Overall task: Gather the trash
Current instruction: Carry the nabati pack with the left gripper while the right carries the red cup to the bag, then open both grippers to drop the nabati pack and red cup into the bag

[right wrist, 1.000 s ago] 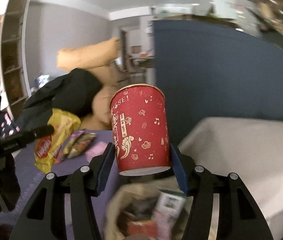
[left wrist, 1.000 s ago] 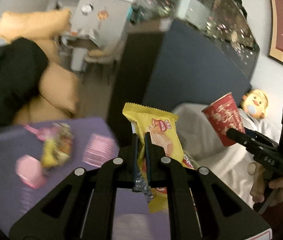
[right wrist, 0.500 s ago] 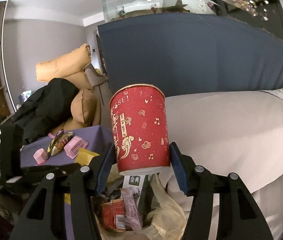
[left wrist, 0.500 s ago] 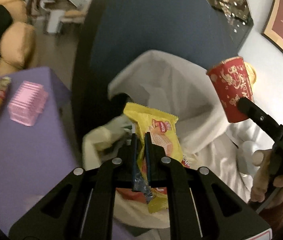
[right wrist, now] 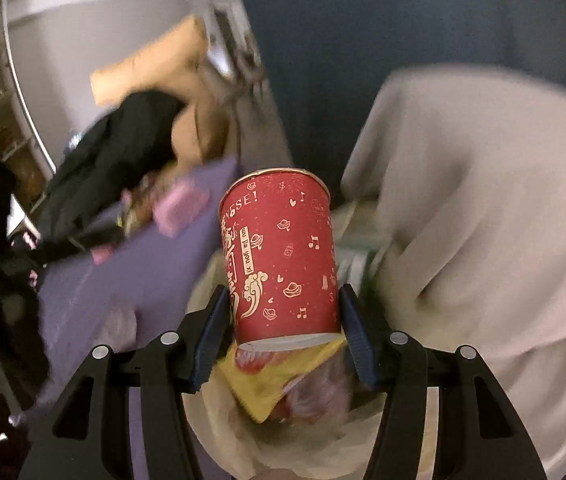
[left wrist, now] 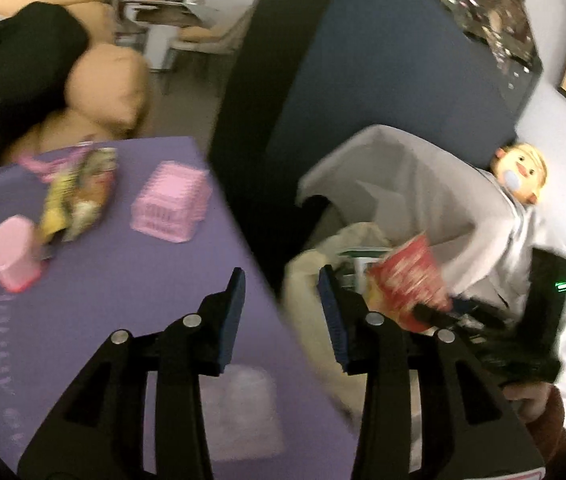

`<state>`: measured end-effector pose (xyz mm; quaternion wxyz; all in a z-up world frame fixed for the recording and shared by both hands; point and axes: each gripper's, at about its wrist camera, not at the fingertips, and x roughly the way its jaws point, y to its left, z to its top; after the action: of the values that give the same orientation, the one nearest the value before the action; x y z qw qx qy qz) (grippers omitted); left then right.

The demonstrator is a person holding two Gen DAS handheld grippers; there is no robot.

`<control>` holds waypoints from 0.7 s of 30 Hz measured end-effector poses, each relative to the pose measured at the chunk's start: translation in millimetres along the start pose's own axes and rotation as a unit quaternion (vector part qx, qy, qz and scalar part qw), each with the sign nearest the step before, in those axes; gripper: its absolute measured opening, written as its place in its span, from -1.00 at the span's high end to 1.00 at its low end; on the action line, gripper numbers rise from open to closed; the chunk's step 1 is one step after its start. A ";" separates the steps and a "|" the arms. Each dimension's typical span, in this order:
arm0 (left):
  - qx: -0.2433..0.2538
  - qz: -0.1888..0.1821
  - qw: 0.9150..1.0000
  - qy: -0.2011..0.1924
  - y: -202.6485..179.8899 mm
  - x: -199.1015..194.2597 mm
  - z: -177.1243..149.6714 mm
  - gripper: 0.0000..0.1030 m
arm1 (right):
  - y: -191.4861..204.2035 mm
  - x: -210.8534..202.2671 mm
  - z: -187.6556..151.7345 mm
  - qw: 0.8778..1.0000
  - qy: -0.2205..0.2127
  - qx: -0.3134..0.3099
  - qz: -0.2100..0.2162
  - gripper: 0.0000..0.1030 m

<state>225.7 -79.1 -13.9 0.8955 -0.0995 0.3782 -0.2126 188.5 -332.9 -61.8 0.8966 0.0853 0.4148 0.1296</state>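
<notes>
A purple table (left wrist: 95,320) fills the lower left of the left wrist frame, a pale trash bag (right wrist: 323,436) gapes at the bottom centre of the right wrist view. The right gripper (right wrist: 283,320) clamps a red paper cup (right wrist: 281,256) over the bag, a yellow wrapper (right wrist: 275,376) already lying inside just below it. The left gripper (left wrist: 281,312) hangs with jaws spread and empty. Still on the table, upper left: a snack wrapper (left wrist: 77,196) between a pink basket (left wrist: 169,204) and a pink block (left wrist: 11,256). Dropping is the step in hand; next, seemingly, releasing the cup, then fetching that wrapper.
</notes>
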 end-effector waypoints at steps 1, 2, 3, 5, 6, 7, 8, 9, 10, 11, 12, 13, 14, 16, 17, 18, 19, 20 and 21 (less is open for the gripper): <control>-0.004 0.011 1.000 -0.002 10.2 -7.7 -3.6 0.28 | -0.9 14.7 -4.5 1.000 0.021 0.001 -0.003 -0.03; -0.008 0.018 1.000 -0.004 19.0 -14.5 -7.2 0.28 | -2.2 32.2 -10.5 0.999 0.046 0.002 -0.011 -0.03; -0.012 0.026 1.000 -0.008 30.3 -23.6 -11.2 0.28 | -2.2 42.1 -14.6 0.998 0.061 0.001 -0.018 -0.03; -0.020 0.042 0.999 -0.014 48.0 -35.8 -15.4 0.28 | 4.0 55.7 -21.1 0.996 0.073 -0.024 -0.041 -0.02; -0.023 0.046 0.999 -0.016 53.2 -39.1 -17.2 0.28 | 9.2 60.1 -22.6 0.994 0.081 -0.040 -0.056 -0.02; -0.031 0.054 0.998 -0.020 64.1 -45.6 -19.9 0.28 | 12.0 62.9 -24.6 0.993 0.089 -0.046 -0.064 -0.02; -0.036 0.059 0.997 -0.021 71.2 -49.1 -21.1 0.26 | 14.2 66.3 -23.2 0.992 0.093 -0.046 -0.066 -0.02; -0.042 0.063 0.997 -0.023 80.0 -53.3 -22.5 0.22 | 16.0 65.9 -22.2 0.992 0.094 -0.045 -0.069 -0.02; -0.048 0.070 0.996 -0.025 90.0 -58.2 -24.3 0.20 | 17.5 64.1 -20.8 0.992 0.093 -0.045 -0.073 -0.02; -0.053 0.075 0.995 -0.027 98.4 -62.5 -25.8 0.20 | 18.9 60.6 -19.5 0.992 0.089 -0.043 -0.076 -0.02; -0.058 0.080 0.995 -0.029 105.4 -66.0 -27.3 0.20 | 19.9 57.0 -17.9 0.993 0.084 -0.041 -0.076 -0.04; -0.067 0.084 0.994 -0.032 115.6 -70.8 -29.6 0.20 | 20.5 51.6 -18.6 0.993 0.078 -0.038 -0.077 -0.05; -0.072 0.085 0.993 -0.034 121.7 -73.9 -31.8 0.19 | 21.8 43.9 -17.3 0.994 0.070 -0.034 -0.078 -0.05; -0.084 0.088 0.992 -0.041 133.4 -80.7 -36.2 0.19 | 24.8 33.9 -8.1 0.994 0.058 -0.033 -0.083 -0.05; -0.088 0.088 0.991 -0.044 138.4 -83.7 -38.6 0.18 | 25.9 25.0 -5.3 0.994 0.052 -0.034 -0.086 -0.05; -0.093 0.088 0.991 -0.047 142.5 -85.2 -40.5 0.18 | 26.0 18.2 -3.9 0.994 0.049 -0.035 -0.089 -0.05; -0.099 0.086 0.990 -0.048 148.0 -86.8 -42.9 0.18 | 28.2 14.3 -2.5 0.994 0.045 -0.036 -0.092 -0.05; -0.106 0.085 0.990 -0.048 152.0 -87.8 -44.9 0.17 | 31.6 6.7 -1.5 0.994 0.040 -0.038 -0.092 -0.05; -0.112 0.083 0.989 -0.048 155.4 -88.4 -46.9 0.17 | 34.0 -0.4 -2.1 0.994 0.035 -0.042 -0.093 -0.05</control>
<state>184.2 98.6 -43.0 0.9104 -0.1773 0.3631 -0.0889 181.1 -300.6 -53.9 0.8926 0.0043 0.4460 0.0660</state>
